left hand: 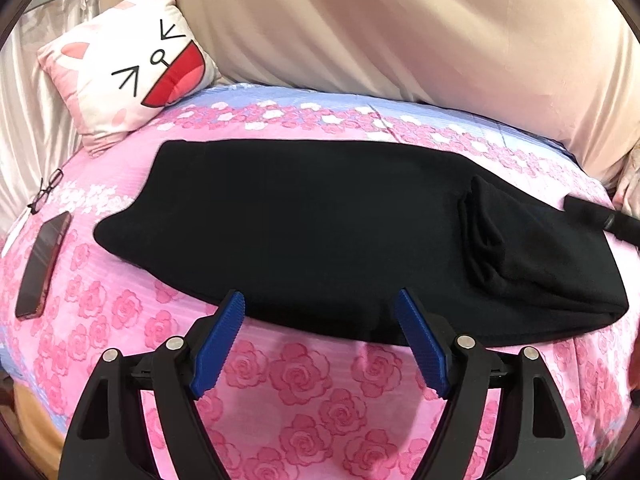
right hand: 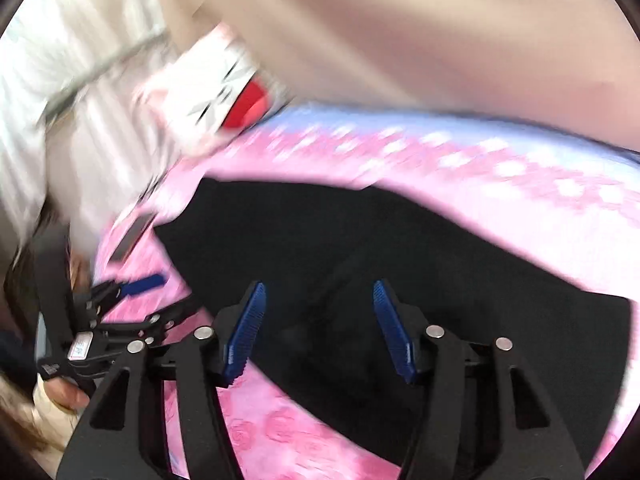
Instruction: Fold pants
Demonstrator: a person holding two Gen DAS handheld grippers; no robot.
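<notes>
Black pants [left hand: 320, 232] lie folded lengthwise across the pink rose bedspread [left hand: 304, 380], with a bunched fold [left hand: 492, 240] toward the right end. My left gripper [left hand: 320, 300] is open and empty, its blue pads at the near edge of the pants. In the blurred right wrist view my right gripper [right hand: 320, 292] is open and empty, just above the pants [right hand: 360, 260]. The left gripper [right hand: 132, 292] shows at that view's left. Part of the right gripper [left hand: 600, 220] shows at the right edge of the left wrist view.
A cat-face pillow [left hand: 128, 76] stands at the back left against a beige cover [left hand: 400, 28]. Glasses [left hand: 46, 192] and a phone [left hand: 42, 264] lie on the bedspread left of the pants.
</notes>
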